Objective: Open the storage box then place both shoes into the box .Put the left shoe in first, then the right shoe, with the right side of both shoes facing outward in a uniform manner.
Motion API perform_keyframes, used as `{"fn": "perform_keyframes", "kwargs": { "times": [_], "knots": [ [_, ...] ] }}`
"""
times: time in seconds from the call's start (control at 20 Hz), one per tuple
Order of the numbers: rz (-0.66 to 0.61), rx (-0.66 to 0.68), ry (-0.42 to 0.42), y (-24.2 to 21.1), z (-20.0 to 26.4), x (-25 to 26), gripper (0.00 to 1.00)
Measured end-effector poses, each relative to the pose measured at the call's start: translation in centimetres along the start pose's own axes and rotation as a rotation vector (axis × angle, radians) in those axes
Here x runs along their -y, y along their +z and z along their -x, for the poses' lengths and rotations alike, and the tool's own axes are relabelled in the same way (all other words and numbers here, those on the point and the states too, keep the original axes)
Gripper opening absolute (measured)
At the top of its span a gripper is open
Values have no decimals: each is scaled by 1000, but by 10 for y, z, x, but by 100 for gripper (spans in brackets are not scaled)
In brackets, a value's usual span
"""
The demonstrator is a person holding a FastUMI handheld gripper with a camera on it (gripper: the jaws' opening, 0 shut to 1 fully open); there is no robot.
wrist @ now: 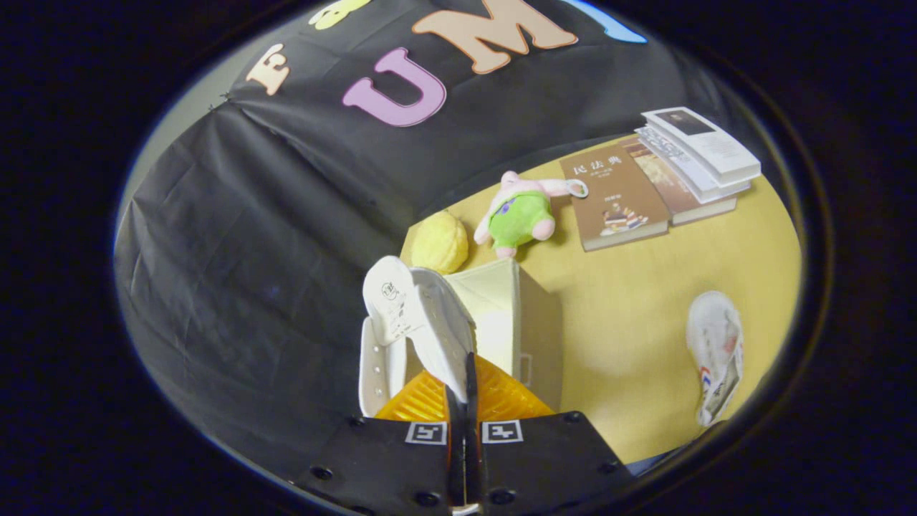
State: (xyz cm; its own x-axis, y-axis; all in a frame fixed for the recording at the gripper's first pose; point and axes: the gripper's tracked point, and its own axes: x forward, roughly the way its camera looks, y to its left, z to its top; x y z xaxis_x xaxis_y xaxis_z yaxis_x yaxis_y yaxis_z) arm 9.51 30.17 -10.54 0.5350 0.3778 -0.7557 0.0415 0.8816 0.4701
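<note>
presently the fingers are pressed together on the tongue of a white shoe, held above the open storage box, which stands on the yellow counter. the second white shoe lies on the counter well apart from the box. beyond the box sit a yellow ball and a pink plush toy, with a brown book and stacked books farther along.
</note>
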Motion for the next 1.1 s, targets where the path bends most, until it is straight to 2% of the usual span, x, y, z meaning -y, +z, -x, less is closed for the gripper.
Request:
{"fn": "perform_keyframes", "kwargs": {
  "times": [0.2,0.4,0.5,0.6,0.7,0.9,1.05,1.1],
  "knots": [
    [-18,-45,-145,-27,-56,-2,4],
    [-8,-53,-307,-58,-91,13,4],
    [27,-108,-348,-77,-109,19,5],
    [59,-151,-347,-90,-122,21,7],
    [59,-192,-267,-97,-123,3,17],
    [116,-148,-136,-79,-83,-17,64],
    [191,-131,-92,-68,-30,-15,98],
    [210,-125,-75,-67,-16,-12,99]
  ]
}}
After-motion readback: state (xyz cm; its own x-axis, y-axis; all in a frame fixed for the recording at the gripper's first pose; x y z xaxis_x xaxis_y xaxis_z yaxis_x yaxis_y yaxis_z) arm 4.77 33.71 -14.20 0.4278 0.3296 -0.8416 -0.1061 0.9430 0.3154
